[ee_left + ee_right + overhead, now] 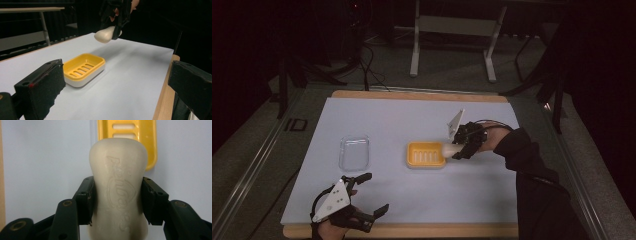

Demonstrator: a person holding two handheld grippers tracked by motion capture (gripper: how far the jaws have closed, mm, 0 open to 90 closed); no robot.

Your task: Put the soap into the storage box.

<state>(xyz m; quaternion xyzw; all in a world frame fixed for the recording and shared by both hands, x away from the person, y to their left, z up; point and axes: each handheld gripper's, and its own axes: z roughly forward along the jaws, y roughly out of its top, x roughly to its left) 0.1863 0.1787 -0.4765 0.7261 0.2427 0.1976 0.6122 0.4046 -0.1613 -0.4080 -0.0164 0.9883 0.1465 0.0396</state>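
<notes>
— Gripping anything, that right claw (117, 202)?

— Yes, it pinches a cream bar of soap (117, 185) by its sides, both pads pressed against it. In the high view the soap (450, 149) hangs just at the right end of the yellow soap dish (426, 154), above the bench (412, 200), not yet lying in the dish.

— And the left claw (371, 192)?

— Spread wide with nothing between its jaws, near the front edge of the bench, well apart from the dish.

— Anything else on the white sheet?

— A clear plastic lid (354, 152) lies flat to the left of the dish, apart from it.
</notes>
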